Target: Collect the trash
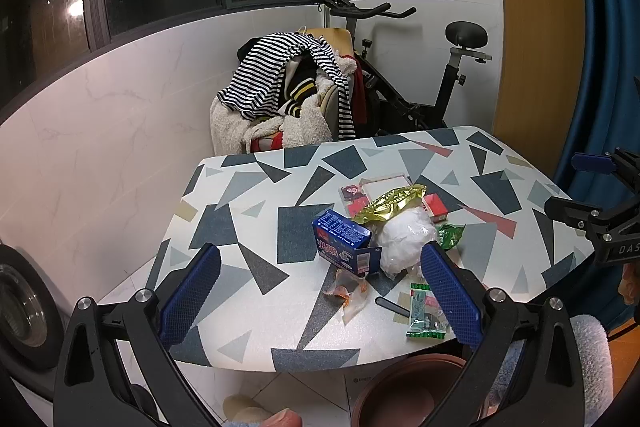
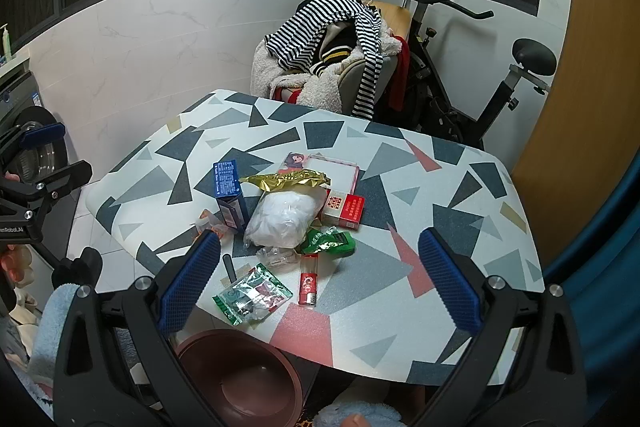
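Trash lies in a heap on the patterned table (image 1: 304, 187) (image 2: 440, 323): a blue carton (image 1: 346, 241) (image 2: 230, 193), a white plastic bag (image 1: 406, 239) (image 2: 284, 219), a gold foil wrapper (image 1: 394, 201) (image 2: 288, 181), a red cigarette pack (image 2: 344, 211), a green wrapper (image 2: 330, 243), a red lighter (image 2: 309, 279) and a green-and-silver packet (image 1: 424, 311) (image 2: 252, 293). My left gripper (image 1: 320, 291) is open, held above the table's near edge. My right gripper (image 2: 320, 279) is open too, above the lighter and packet. Neither holds anything.
A brown round bin (image 1: 404, 391) (image 2: 244, 375) stands on the floor under the table's near edge. Behind the table are a chair piled with clothes (image 1: 288, 91) (image 2: 332, 55) and an exercise bike (image 1: 452, 67) (image 2: 500, 83). A washing machine (image 1: 20, 303) is at the left.
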A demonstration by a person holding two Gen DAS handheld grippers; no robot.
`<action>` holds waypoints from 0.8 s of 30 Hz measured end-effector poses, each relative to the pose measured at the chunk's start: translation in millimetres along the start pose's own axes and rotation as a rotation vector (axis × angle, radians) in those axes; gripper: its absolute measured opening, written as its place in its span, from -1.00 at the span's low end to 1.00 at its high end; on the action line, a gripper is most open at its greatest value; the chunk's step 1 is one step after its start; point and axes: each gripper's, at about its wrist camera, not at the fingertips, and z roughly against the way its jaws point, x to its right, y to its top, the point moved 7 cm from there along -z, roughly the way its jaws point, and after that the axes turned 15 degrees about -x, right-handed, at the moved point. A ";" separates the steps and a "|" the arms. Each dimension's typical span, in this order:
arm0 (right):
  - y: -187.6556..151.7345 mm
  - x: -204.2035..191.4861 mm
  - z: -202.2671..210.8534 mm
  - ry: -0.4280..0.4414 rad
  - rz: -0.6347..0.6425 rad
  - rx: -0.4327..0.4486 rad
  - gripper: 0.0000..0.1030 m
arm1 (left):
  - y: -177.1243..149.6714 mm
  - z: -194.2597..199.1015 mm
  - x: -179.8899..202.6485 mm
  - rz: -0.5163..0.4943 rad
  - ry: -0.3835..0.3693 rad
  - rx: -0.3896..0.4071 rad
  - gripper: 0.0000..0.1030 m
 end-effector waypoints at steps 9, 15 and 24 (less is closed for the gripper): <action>-1.2 1.1 -1.9 -0.001 0.000 -0.001 0.89 | -8.7 -7.8 -5.0 0.007 0.004 -0.008 0.91; -1.5 0.8 -1.8 -0.002 0.001 -0.001 0.89 | -8.3 -7.6 -4.7 0.008 0.003 -0.008 0.91; -1.7 0.9 -1.9 -0.002 0.000 -0.002 0.89 | -8.8 -8.1 -5.3 0.007 0.004 -0.008 0.91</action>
